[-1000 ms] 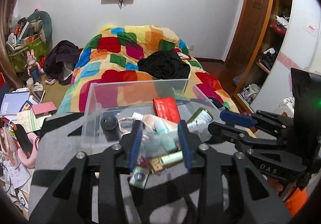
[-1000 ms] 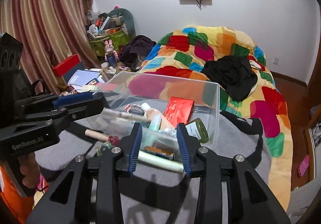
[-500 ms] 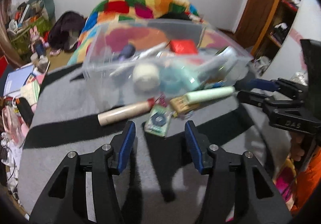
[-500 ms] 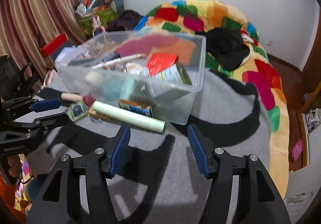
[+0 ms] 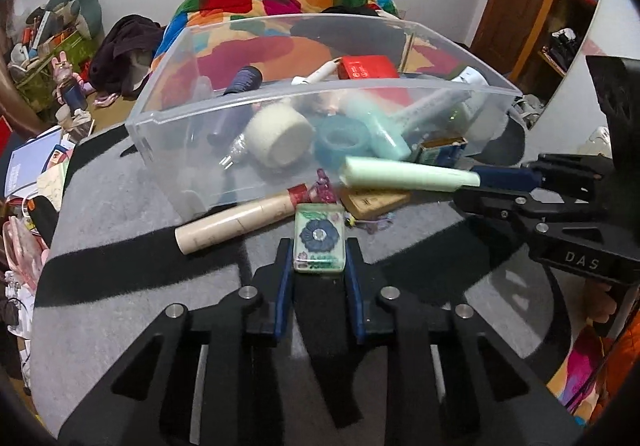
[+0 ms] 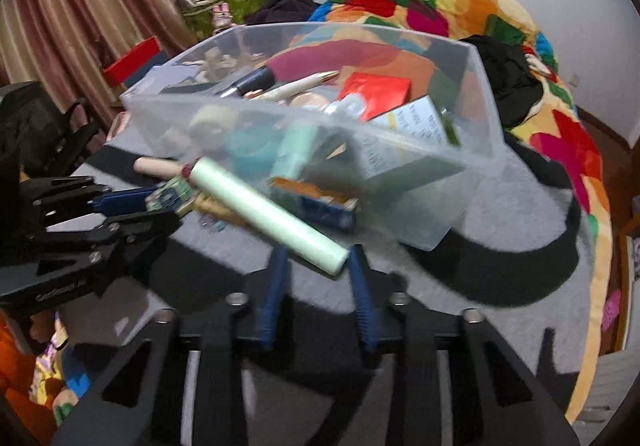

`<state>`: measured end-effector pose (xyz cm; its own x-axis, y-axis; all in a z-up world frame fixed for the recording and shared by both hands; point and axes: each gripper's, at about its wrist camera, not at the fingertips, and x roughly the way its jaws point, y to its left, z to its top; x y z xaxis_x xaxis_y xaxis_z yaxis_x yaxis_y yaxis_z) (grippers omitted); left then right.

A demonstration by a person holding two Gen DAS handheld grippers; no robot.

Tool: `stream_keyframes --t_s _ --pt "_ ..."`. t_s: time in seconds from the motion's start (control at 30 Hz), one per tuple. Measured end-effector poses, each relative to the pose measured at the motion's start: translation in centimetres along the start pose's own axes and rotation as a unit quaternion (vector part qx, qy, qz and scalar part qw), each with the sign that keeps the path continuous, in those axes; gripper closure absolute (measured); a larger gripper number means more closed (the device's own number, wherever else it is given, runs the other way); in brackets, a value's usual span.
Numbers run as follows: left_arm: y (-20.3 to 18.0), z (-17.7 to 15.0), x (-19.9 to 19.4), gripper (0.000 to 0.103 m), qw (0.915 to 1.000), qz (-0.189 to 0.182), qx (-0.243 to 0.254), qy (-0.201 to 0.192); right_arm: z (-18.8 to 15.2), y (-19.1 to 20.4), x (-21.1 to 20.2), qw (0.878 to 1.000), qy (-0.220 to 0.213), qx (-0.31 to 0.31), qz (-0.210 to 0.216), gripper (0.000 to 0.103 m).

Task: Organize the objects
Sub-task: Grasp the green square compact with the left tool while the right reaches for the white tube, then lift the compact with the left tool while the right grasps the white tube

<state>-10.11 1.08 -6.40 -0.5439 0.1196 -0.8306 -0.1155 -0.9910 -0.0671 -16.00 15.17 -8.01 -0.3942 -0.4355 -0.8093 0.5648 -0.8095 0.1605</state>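
1. Clear bin [image 5: 256, 114] sits on the grey-and-black mat [image 5: 120, 310], tilted toward the cameras, full of small items: white tape roll [image 5: 280, 134], teal tape roll [image 5: 344, 136], red box [image 5: 366, 66], dark tube [image 5: 240, 80].
2. Loose items lie on the mat just in front of the bin. Left to right in the left wrist view: beige tube [image 5: 236, 222], clear flower block [image 5: 319, 238], tan block [image 5: 376, 202], pale green tube [image 5: 408, 176].
3. Left gripper [image 5: 319, 246]: jaws closing, narrow gap, blue pads against both sides of the flower block. Block rests on the mat, touching the beige tube's red end.
4. Right gripper [image 6: 316, 266]: jaws closing, near end of the pale green tube [image 6: 272, 214] between the pads. View is motion-blurred; in the left wrist view its fingers [image 5: 504, 178] clamp the tube's end.
5. Green tube runs diagonally from the right gripper back toward the flower block, and lies over the tan block.
6. Behind: bed with patchwork quilt [image 6: 440, 6], striped curtain [image 6: 80, 6] at left in the right wrist view.
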Motion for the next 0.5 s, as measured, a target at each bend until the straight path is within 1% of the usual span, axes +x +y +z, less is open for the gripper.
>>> stream_keyframes --t_s 0.1,0.2,0.27,0.37,0.5 --pt "-0.1 -0.9 -0.6 0.079 1.0000 -0.003 0.003 -0.008 -1.0 0.2 -0.8 1.000 -0.002 -0.002 0.020 0.083" --pt "-0.2 -2.0 -1.3 0.079 0.9999 -0.008 0.007 -0.014 -2.2 1.1 -1.9 0.998 -0.001 -0.020 0.056 0.083" --pt "-0.3 -2.7 -1.9 0.079 0.9997 -0.012 0.012 -0.017 -2.8 2.1 -2.6 0.998 -0.005 -0.045 0.050 0.083" --pt "-0.5 -3.5 -2.6 0.079 0.9995 -0.015 0.022 -0.018 -2.5 2.5 -3.3 0.997 -0.018 -0.056 0.040 0.083" --pt "-0.4 -3.7 -2.7 0.079 0.9993 -0.014 0.028 -0.018 -0.8 2.8 -2.6 0.998 -0.020 -0.057 0.022 0.072"
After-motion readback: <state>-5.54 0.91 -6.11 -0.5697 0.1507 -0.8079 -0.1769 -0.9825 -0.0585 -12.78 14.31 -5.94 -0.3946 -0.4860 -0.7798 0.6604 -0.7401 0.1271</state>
